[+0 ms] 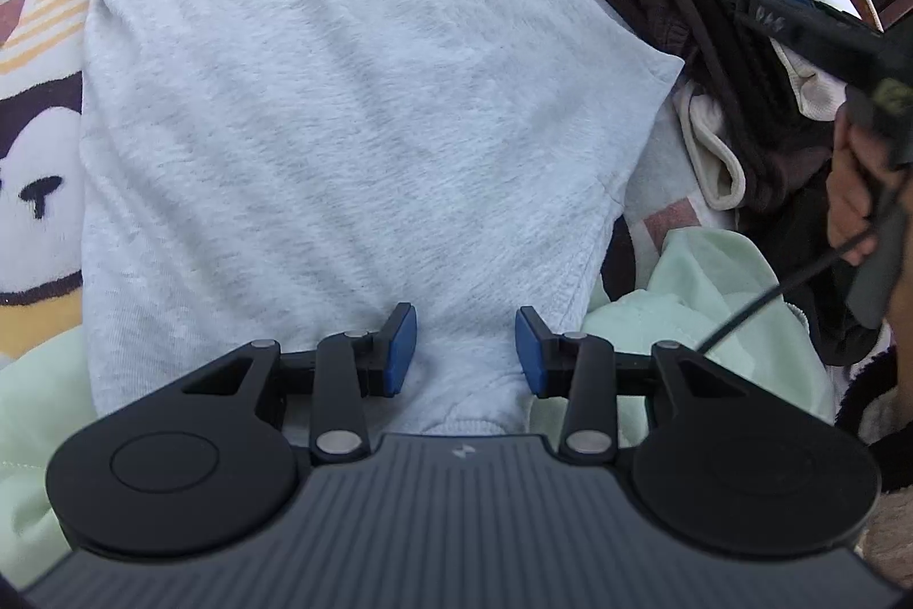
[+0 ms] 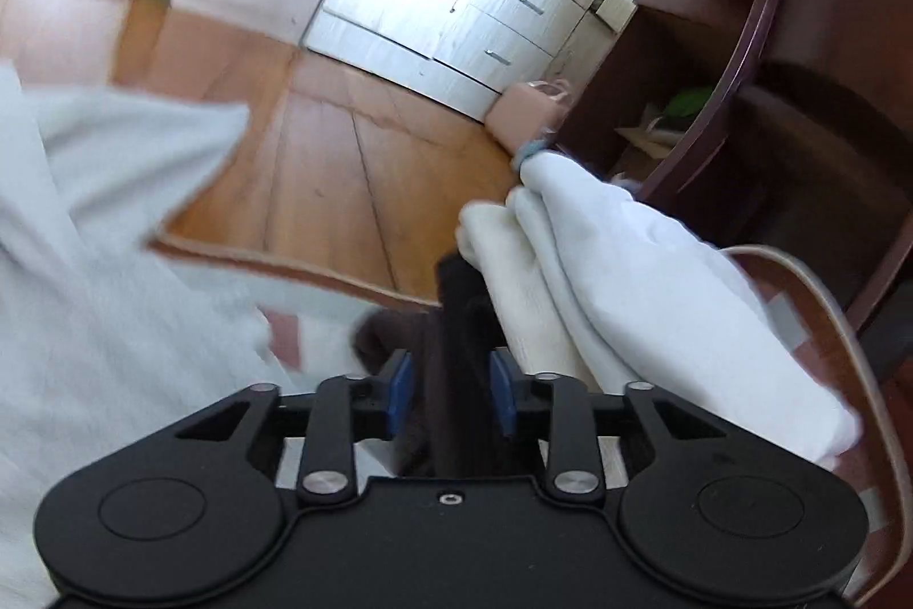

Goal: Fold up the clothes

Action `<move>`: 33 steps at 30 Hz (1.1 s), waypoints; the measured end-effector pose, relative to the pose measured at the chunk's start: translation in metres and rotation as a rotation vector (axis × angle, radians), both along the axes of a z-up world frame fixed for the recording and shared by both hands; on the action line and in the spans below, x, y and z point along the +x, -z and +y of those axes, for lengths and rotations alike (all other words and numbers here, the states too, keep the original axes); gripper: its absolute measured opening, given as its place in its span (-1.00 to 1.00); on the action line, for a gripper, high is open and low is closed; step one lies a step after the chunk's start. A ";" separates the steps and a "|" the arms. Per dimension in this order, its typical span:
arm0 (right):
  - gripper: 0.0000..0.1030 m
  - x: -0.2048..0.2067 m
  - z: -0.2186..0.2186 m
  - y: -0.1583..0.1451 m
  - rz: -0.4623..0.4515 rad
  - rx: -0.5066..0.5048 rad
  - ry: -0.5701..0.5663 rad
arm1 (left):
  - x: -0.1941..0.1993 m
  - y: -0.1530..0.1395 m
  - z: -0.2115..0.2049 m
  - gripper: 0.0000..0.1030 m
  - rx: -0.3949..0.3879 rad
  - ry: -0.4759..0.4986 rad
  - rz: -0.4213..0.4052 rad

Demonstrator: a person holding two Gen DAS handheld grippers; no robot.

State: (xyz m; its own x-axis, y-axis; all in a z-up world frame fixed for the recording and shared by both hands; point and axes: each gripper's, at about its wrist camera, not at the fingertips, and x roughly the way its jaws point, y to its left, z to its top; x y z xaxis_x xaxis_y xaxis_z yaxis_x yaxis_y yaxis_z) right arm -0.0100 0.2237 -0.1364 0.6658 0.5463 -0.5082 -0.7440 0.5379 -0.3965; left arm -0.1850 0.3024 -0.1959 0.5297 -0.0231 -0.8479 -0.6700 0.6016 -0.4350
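The left tongs (image 1: 465,349) stand wide, with both blue pads apart and nothing clamped between them; they hover over the near hem of the grey sweatshirt (image 1: 342,112), a position that suits either pinching that hem or having just let it go. The right tongs (image 2: 451,395) stand narrower, and a dark garment (image 2: 462,301) runs up between the pads; whether the pads actually press on it cannot be told, as the view is blurred. The grey sweatshirt lies spread on a patterned rug (image 1: 40,164), its body smoothed flat and its far end bunched toward the wooden floor (image 2: 319,152), which keeps one broad face open for folding. A pale green garment (image 1: 702,289) lies under and beside its near edge. To the right sits a pile of clothes (image 1: 736,95) in dark and white, kept apart from the working area, with white fabric (image 2: 616,278) draped along it. The sweatshirt's flat lie fits either a partly folded piece or one laid out for folding; the views do not settle which.
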 end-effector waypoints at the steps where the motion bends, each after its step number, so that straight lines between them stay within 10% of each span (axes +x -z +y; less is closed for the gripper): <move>1: -0.16 0.004 -0.002 -0.004 0.077 0.015 -0.021 | 0.002 0.000 0.002 -0.26 -0.012 0.001 0.008; 6: -0.15 0.015 0.002 -0.001 0.571 -0.017 -0.187 | 0.006 -0.014 0.022 -0.14 -0.101 -0.041 0.082; 8: -0.15 0.000 0.013 -0.004 0.654 -0.096 -0.353 | -0.003 -0.030 0.029 0.30 -0.057 -0.092 0.111; 15: -0.15 -0.091 0.060 -0.047 0.329 -0.216 -0.746 | -0.071 -0.071 0.057 0.49 0.095 -0.266 0.034; 20: -0.01 -0.102 0.128 -0.073 0.446 -0.261 -0.909 | -0.111 -0.074 0.091 0.44 0.102 -0.316 -0.019; 25: 0.05 -0.109 0.218 -0.062 0.507 -0.478 -0.794 | -0.128 -0.073 0.138 0.44 0.113 -0.345 -0.048; 33: 0.05 -0.097 0.275 -0.033 0.607 -0.443 -0.606 | -0.124 -0.065 0.214 0.44 0.142 -0.335 -0.047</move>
State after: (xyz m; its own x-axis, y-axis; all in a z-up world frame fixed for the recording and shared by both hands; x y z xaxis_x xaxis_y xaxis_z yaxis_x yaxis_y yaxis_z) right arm -0.1066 0.4986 -0.1032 -0.1100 0.3867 -0.9156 -0.9912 -0.1110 0.0721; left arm -0.3089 0.5163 -0.1308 0.5265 0.2746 -0.8046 -0.8214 0.4085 -0.3981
